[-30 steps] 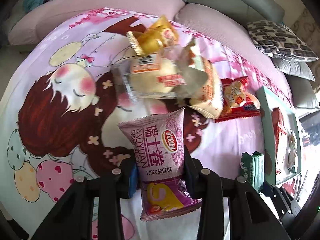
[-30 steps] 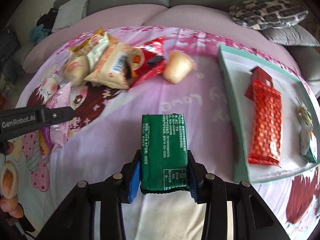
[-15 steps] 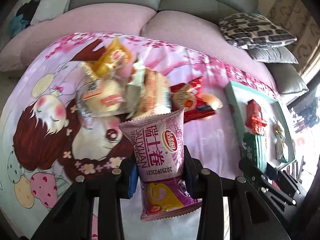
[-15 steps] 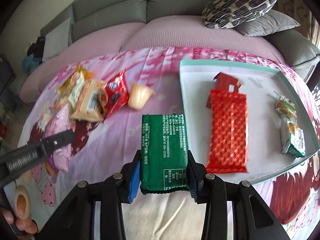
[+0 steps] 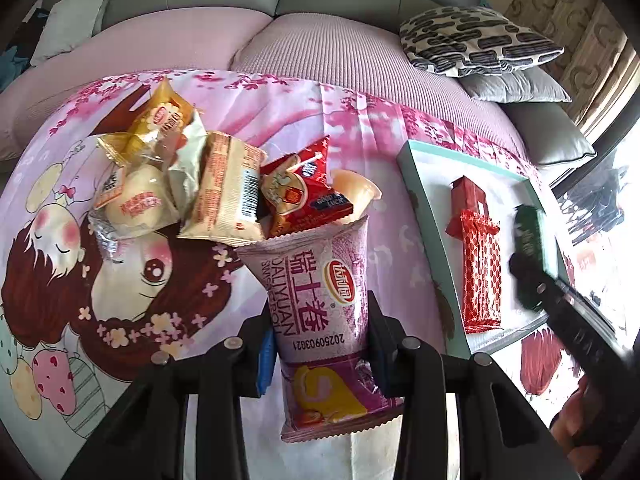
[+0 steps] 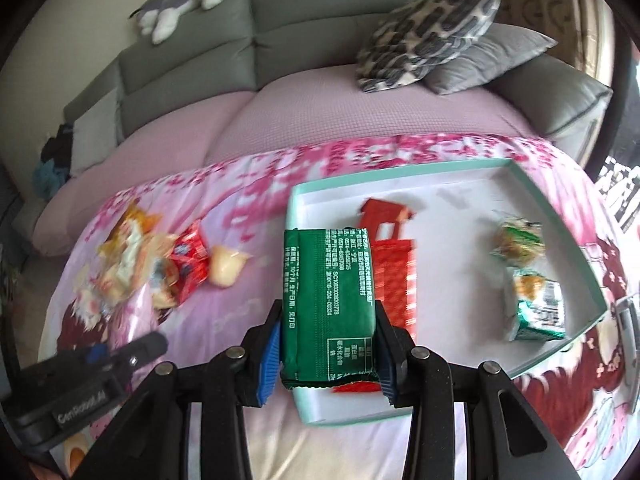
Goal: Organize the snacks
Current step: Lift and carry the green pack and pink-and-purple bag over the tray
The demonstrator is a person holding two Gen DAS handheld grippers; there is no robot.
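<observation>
Left tongs (image 5: pixel 322 344) gripping purple packet (image 5: pixel 320 304), right tongs (image 6: pixel 328 344) gripping green packet (image 6: pixel 330 300)

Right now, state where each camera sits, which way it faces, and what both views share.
Left wrist: on the left gripper, facing the sofa across the snack pile; its fingers clamp a purple snack pack.
Right wrist: on the right gripper, facing the teal tray; its fingers clamp a green snack pack.
Shared: tray, red wafer pack, patterned pillow, each other's gripper.

Grey sofa (image 6: pixel 192 64), patterned pillow (image 6: pixel 424 36), plush cat (image 6: pixel 180 0)
</observation>
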